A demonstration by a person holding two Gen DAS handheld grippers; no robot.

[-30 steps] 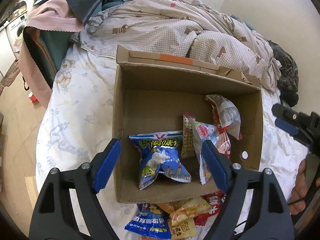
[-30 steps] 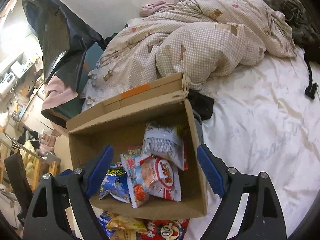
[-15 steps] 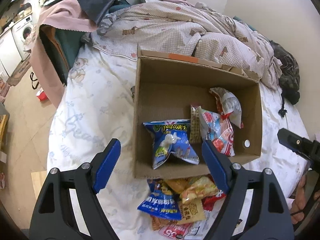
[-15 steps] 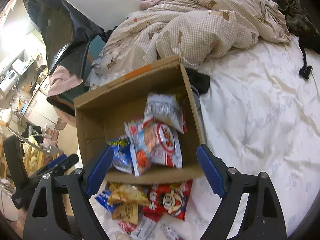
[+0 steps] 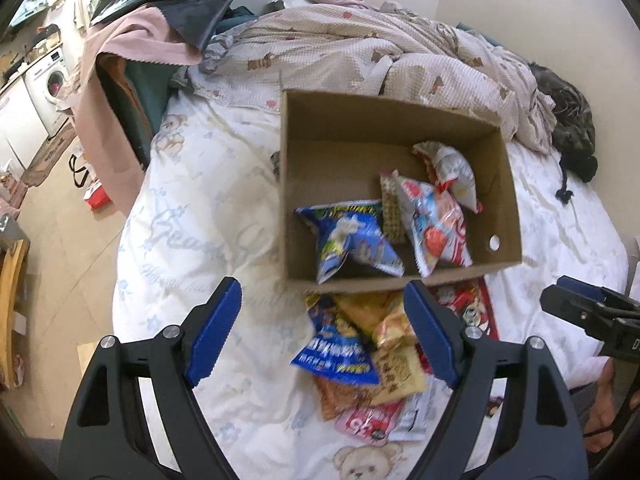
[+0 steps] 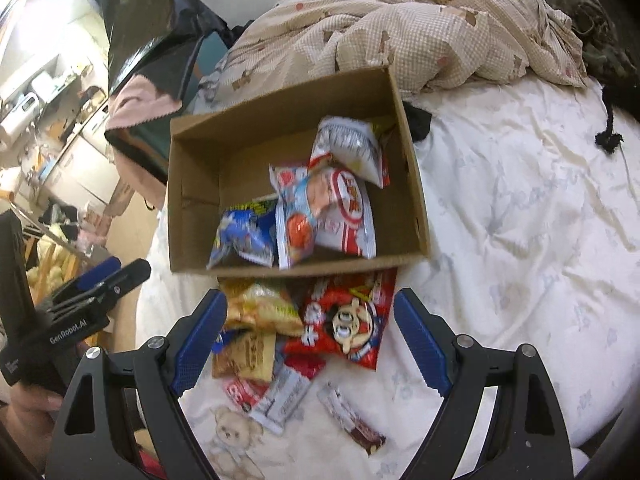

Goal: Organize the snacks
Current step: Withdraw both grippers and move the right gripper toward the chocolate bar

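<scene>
Snacks (image 6: 304, 344) lie heaped against box (image 5: 400, 284) on bed (image 6: 520, 240).

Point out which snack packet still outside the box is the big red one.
The red packet with the cartoon face, lying on the bedsheet against the cardboard box's near wall. The yellow packet beside it is smaller.

One cardboard box (image 5: 508, 200) is counted. Four snack packets are seen inside the box: one blue (image 5: 352, 240), one narrow tan (image 5: 391, 212), two red-and-white (image 5: 436, 228). About eight loose packets (image 6: 344, 320) are heaped just outside its near wall; the exact number cannot be told.
</scene>
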